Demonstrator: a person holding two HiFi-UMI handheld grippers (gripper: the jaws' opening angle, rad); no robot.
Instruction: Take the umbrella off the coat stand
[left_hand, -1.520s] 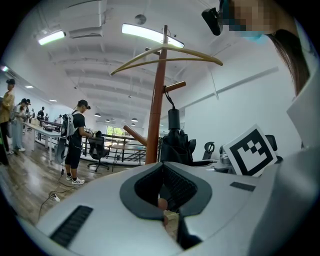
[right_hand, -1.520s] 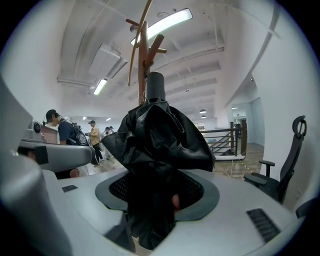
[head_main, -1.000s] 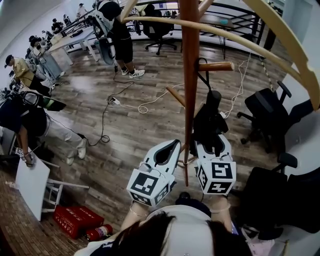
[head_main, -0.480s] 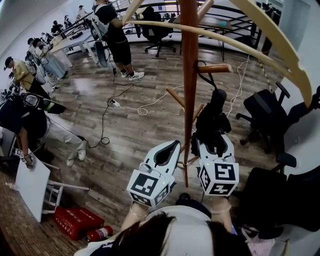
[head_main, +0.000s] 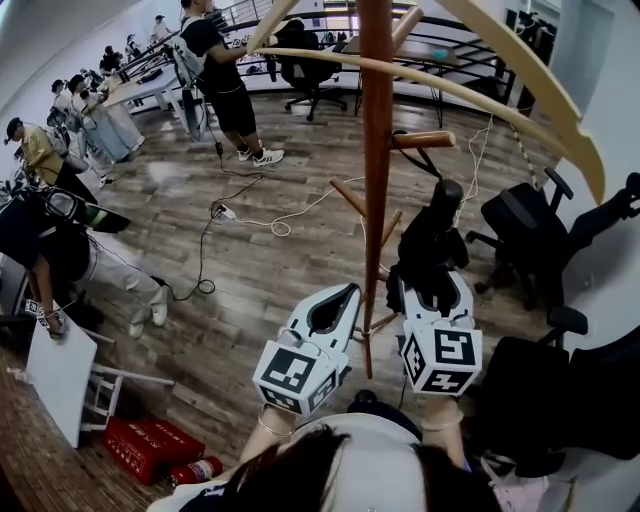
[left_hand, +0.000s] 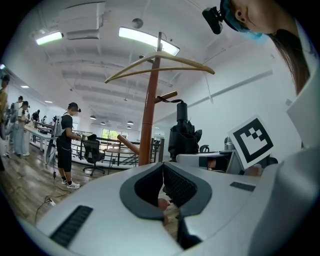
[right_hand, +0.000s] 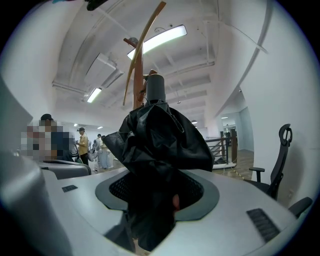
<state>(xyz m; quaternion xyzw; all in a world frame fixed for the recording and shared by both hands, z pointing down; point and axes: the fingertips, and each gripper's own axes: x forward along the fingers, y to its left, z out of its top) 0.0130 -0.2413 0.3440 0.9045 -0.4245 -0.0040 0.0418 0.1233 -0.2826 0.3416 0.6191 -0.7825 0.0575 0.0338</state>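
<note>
In the head view the right gripper (head_main: 432, 290) is clamped on the lower part of the folded black umbrella (head_main: 430, 240). The umbrella's long axis runs roughly upright, from the jaws toward 12 o'clock and ending in its handle cap (head_main: 446, 190). Beyond the cap, also at 12 o'clock, its strap (head_main: 408, 152) appears to loop over a wooden peg (head_main: 430, 139) of the coat stand (head_main: 377, 150). The peg juts from the pole toward 3 o'clock, so the loop likely has to slide that way to clear the peg's free end. The left gripper (head_main: 348, 292) sits at 9 o'clock from the right one, on the other side of the pole and apart from the umbrella, so the right hand is plainly the nearer. In the left gripper view its jaws meet at the tips with nothing between them. The umbrella hangs at about 1 o'clock from them, past the pole, with the peg above it. In the right gripper view the bunched black fabric fills the gap and both pads press into it. The cap stands at 12 o'clock straight above the jaws, with the top of the stand just behind it.
</note>
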